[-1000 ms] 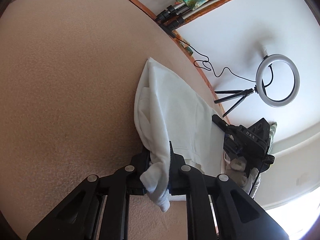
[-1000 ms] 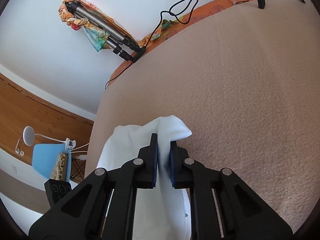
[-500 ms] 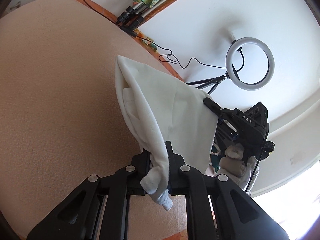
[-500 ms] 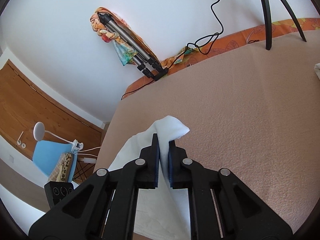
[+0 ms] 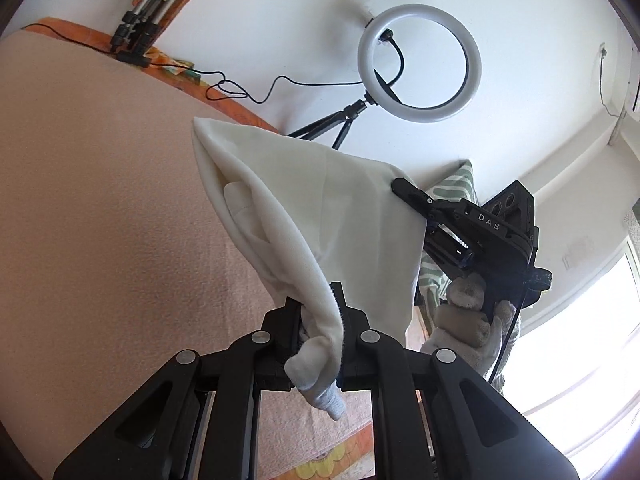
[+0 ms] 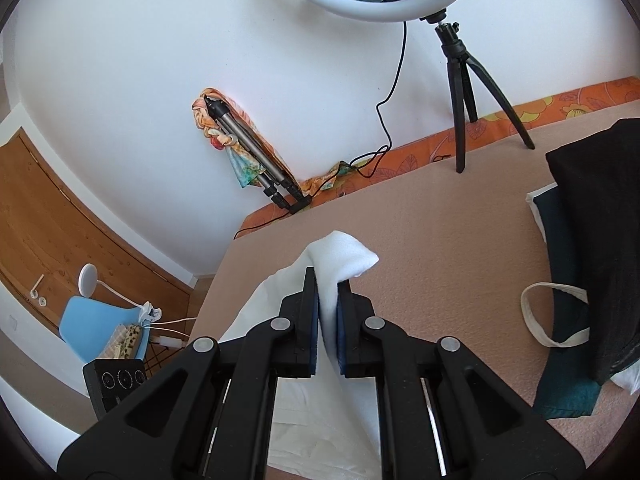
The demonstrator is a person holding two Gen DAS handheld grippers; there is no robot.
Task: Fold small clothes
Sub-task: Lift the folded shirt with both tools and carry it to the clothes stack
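White cloth, soft knit, is hanging in the air w/ one bunched end pinched in the left gripper and the other in the right gripper. Left gripper's pads are pressing together on a thick fold, a rolled bit sticking out below them toward the camera. Right gripper is clamping a thin fold the same way, w/ a small white tip poking out past its fingertips and the rest draping down under it.

Seen from the left gripper, the cloth is spreading up and to the right like a slack sail, its far corner meeting the right gripper, which a gloved hand is holding. Tan bed cover is lying beneath and to the left of both grippers, not touching the raised part of the cloth.

Beyond the right gripper, a ring light on a small black tripod is standing at the bed's far edge by the white wall. To its right, a pile of dark clothes is sitting on the cover, well apart from the white cloth. A folded tripod wrapped in a colourful rag is leaning on the wall ahead-left.
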